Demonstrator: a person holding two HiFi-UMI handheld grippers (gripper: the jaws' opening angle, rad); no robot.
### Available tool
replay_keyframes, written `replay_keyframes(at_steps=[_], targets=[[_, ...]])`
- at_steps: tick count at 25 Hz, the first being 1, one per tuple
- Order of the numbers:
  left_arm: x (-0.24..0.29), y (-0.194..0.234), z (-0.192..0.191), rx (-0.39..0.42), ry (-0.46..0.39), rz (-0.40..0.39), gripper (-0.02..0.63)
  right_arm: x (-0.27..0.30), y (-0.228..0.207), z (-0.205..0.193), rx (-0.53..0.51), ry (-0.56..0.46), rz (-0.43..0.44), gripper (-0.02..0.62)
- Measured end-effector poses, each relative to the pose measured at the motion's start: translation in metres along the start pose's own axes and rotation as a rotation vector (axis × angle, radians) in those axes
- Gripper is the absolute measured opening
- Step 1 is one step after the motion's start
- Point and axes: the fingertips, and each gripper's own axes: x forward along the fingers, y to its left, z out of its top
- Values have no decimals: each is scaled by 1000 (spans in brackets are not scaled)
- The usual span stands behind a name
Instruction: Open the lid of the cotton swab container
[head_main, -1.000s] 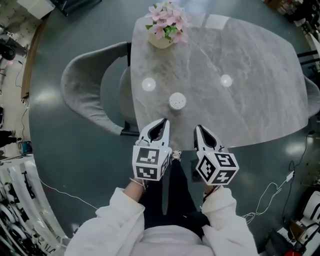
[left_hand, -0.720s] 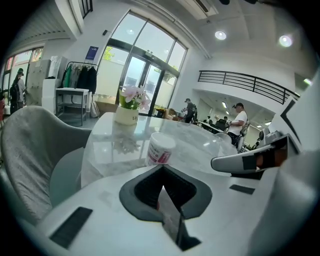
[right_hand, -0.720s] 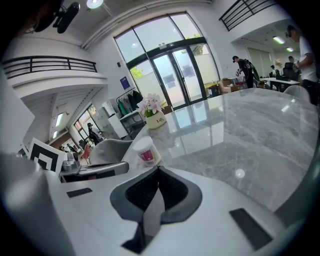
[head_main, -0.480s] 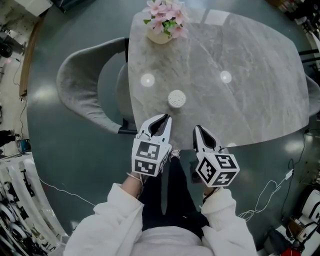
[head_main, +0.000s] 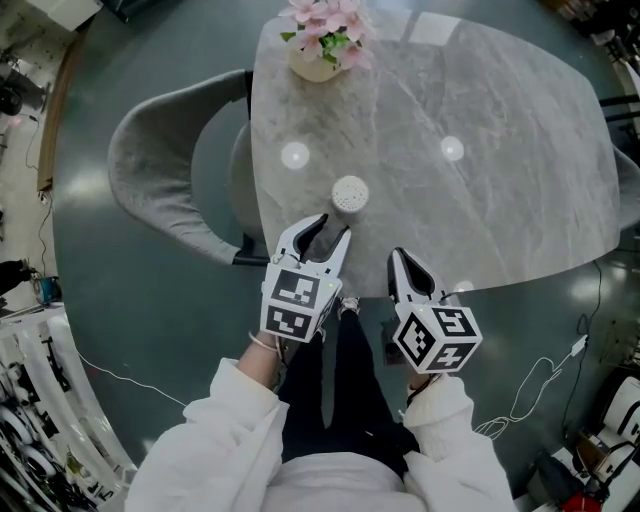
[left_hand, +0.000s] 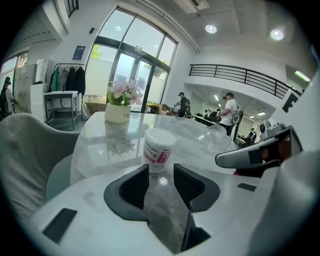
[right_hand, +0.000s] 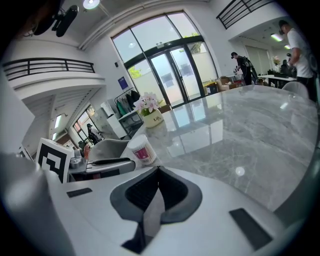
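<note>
The cotton swab container (head_main: 350, 194) is a small round tub with a white lid and a pink label, upright on the grey marble table (head_main: 500, 170) near its front edge. In the left gripper view the container (left_hand: 158, 149) stands just beyond the jaws, lid on. My left gripper (head_main: 326, 229) points at it from just short of it; its jaws are opening, with nothing between them. My right gripper (head_main: 402, 263) is shut and empty over the table's front edge, to the right of the container (right_hand: 142, 149).
A cream pot of pink flowers (head_main: 322, 42) stands at the table's far left. A grey armchair (head_main: 165, 170) is tucked against the table's left side. Cables (head_main: 545, 385) lie on the dark floor at the right. People stand in the background hall.
My left gripper has moved forward toward the container and its jaws have parted. The right gripper has hardly moved.
</note>
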Motion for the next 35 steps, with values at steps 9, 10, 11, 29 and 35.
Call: replay_keyframes(at_steps=[9, 10, 11, 29, 35], targets=[[15, 8, 12, 116, -8, -1, 226, 5, -8, 2, 6, 6, -2, 58], [17, 8, 13, 137, -5, -10, 237, 6, -7, 3, 4, 7, 0, 58], [19, 8, 14, 161, 0, -21, 246, 7, -7, 3, 2, 8, 2, 58], [51, 8, 5, 370, 128, -192, 265, 14, -20, 9, 8, 12, 1, 58], [56, 11, 3, 417, 143, -163, 264, 17, -23, 10, 8, 16, 4, 58]])
